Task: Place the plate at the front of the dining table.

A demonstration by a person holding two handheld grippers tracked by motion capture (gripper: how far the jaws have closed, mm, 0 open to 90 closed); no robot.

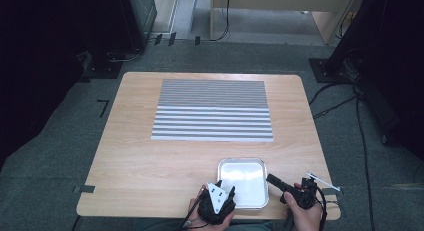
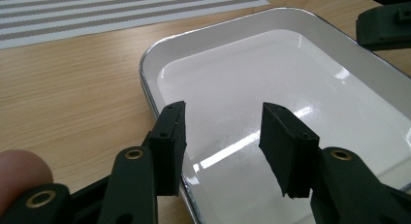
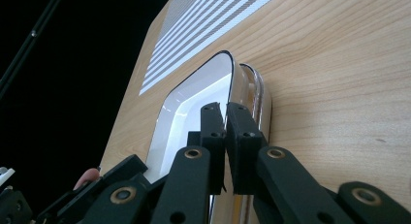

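Observation:
An empty white tray with a metal rim sits near the table's front edge, right of centre. My left gripper is at its near-left corner. In the left gripper view it stands open, one jaw above the tray's left rim and the other over its bare floor. My right gripper points at the tray's right side. In the right gripper view it is shut, with the thin rim of the tray running in between its jaws.
A grey-and-white striped mat lies across the middle and far part of the wooden table. A thin white stick-like object rests by the front right edge. Cables trail on the floor to the right.

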